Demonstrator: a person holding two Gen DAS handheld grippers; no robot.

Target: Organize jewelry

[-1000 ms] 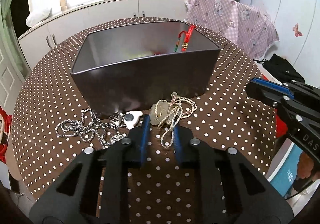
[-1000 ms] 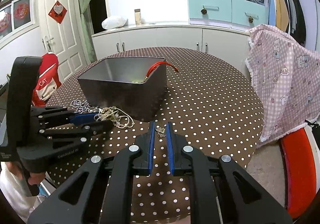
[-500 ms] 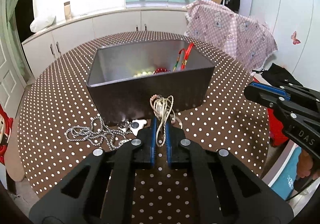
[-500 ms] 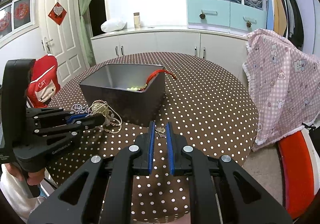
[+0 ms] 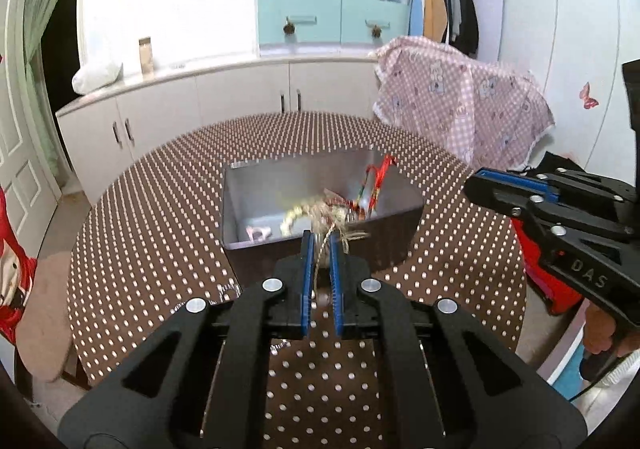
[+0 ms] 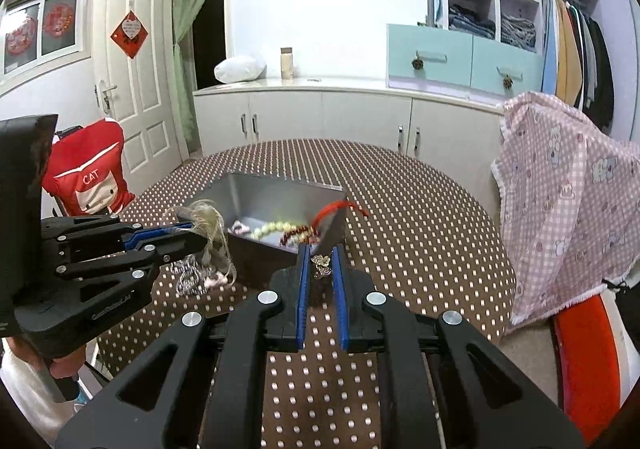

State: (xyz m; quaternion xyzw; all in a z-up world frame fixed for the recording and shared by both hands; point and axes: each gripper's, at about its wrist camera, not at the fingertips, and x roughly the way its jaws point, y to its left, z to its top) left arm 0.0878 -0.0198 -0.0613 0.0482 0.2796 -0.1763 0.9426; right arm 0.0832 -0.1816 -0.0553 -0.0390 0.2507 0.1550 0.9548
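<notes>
A dark box (image 5: 320,245) with a grey inside stands on the dotted table (image 5: 160,241); it also shows in the right wrist view (image 6: 280,189). It holds beads, a pink piece and a red cord bracelet (image 5: 378,173). My left gripper (image 5: 321,239) is shut on a beige cord necklace (image 5: 332,217), held in the air at the box's near rim. The necklace also hangs from it in the right wrist view (image 6: 210,225). My right gripper (image 6: 321,249) is shut on a small metal charm (image 6: 322,264) near the box's right corner.
A silver chain (image 6: 188,277) and a pale pendant (image 6: 218,281) lie on the table left of the box. A chair with pink checked cloth (image 6: 568,209) stands right. A red chair (image 6: 92,181) stands left. White cabinets (image 5: 240,97) run behind.
My left gripper shut on the beige cord necklace, lifted it off the table and carried it up to the box rim. My right gripper rose a little, still holding the charm.
</notes>
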